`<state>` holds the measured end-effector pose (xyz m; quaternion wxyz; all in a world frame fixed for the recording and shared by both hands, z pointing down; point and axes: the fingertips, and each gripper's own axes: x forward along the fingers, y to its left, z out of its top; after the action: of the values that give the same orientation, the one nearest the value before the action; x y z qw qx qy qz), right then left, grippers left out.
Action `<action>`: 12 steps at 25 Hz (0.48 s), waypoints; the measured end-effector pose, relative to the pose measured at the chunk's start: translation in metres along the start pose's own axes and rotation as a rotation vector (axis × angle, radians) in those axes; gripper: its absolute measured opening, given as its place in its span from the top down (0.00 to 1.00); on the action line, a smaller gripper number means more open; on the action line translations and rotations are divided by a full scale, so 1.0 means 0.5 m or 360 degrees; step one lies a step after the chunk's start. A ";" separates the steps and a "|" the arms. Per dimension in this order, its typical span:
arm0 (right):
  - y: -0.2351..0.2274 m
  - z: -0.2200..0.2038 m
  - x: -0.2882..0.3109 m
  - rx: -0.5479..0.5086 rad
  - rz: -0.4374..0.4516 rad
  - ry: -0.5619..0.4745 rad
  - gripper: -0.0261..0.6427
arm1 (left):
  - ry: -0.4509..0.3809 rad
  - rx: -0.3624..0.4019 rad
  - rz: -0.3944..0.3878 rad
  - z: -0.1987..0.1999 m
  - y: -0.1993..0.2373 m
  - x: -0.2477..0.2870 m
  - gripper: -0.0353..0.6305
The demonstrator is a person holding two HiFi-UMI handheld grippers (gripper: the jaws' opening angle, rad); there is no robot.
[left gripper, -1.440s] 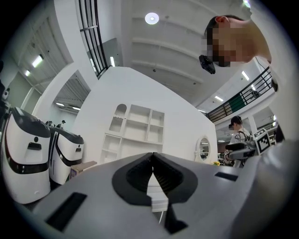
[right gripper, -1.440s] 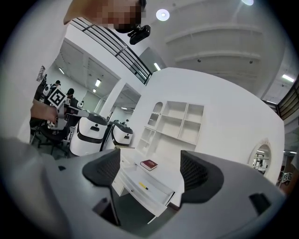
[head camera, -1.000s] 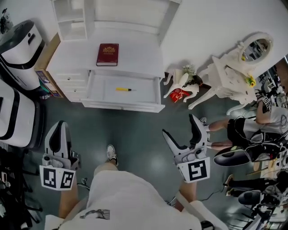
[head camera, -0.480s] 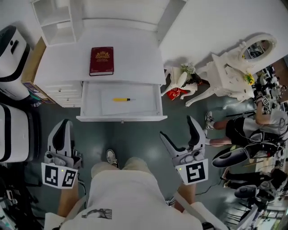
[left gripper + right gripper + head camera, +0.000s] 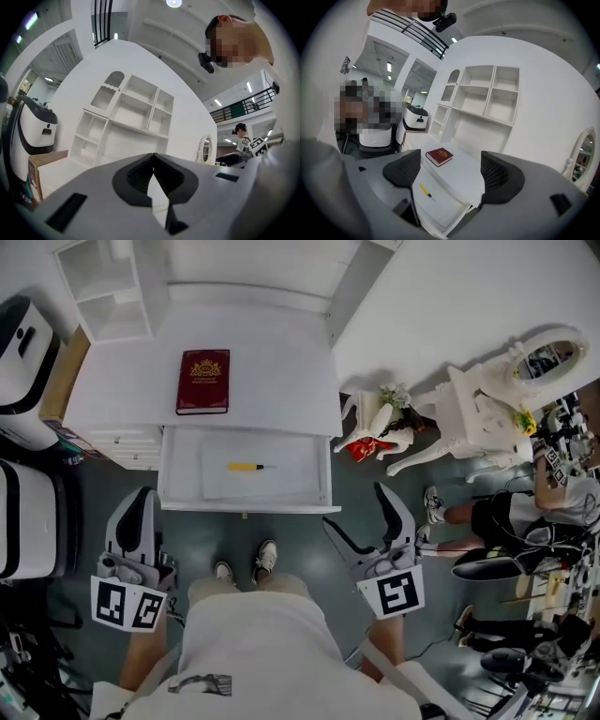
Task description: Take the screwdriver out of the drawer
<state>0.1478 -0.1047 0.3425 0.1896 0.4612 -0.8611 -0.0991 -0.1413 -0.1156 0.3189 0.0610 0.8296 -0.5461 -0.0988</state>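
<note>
The open drawer (image 5: 244, 507) faces both grippers held low beside the person's legs, left gripper (image 5: 141, 495) with jaws pressed together, right gripper (image 5: 354, 506) spread and empty, the yellow-handled screwdriver (image 5: 246, 467) lying inside the drawer, apart from both.

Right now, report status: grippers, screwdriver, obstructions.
Left gripper shut, empty. Right gripper open, empty. Screwdriver lying in open drawer, untouched. Nothing seen blocking it.

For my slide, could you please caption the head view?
Screwdriver lies in the open drawer; right gripper open, left gripper shut, both empty; book on desk.
</note>
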 end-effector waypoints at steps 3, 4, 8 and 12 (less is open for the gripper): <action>-0.042 -0.033 0.040 -0.0015 0.0076 0.0039 0.37 | 0.0001 0.0055 0.0026 0.003 -0.018 0.032 0.92; -0.052 -0.044 0.058 -0.0017 0.0101 0.0049 0.37 | 0.0000 0.0061 0.0044 0.003 -0.018 0.042 0.92; -0.055 -0.082 0.139 0.0000 0.0245 0.0079 0.37 | -0.0007 0.0052 0.0128 -0.001 -0.015 0.065 0.92; -0.023 -0.113 0.216 0.0073 0.0414 0.0090 0.37 | -0.0007 0.0071 0.0228 0.004 -0.002 0.051 0.92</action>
<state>0.1254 -0.2007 0.4151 0.2144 0.3523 -0.9101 -0.0410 -0.1310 -0.1388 0.3142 0.0481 0.7895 -0.6062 -0.0839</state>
